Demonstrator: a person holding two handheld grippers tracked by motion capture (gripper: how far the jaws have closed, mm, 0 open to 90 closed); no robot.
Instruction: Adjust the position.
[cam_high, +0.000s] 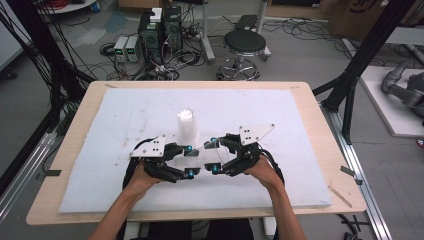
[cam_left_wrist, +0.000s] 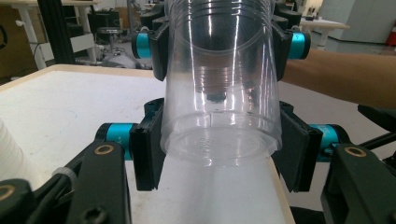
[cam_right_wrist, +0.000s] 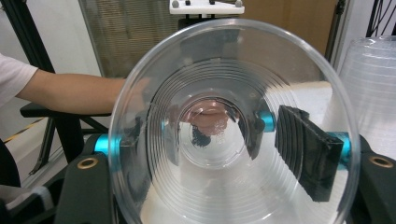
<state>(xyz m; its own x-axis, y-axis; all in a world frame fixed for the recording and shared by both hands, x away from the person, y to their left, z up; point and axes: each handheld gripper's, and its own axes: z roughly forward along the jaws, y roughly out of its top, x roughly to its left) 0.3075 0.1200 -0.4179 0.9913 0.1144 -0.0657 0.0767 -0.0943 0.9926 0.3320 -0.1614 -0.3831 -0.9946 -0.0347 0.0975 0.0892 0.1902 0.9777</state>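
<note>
Both grippers clamp one clear plastic cup just in front of the white cup stack: left gripper fingers at its base, right gripper near the rim. Pull straight, gently.

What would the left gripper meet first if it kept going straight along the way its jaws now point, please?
The left gripper already clamps the base of the clear cup; pushed straight on, it would most likely meet the right gripper, which holds the cup's other end, though depth is unclear.

Between both grippers lies a cup, cup stack just behind.
</note>
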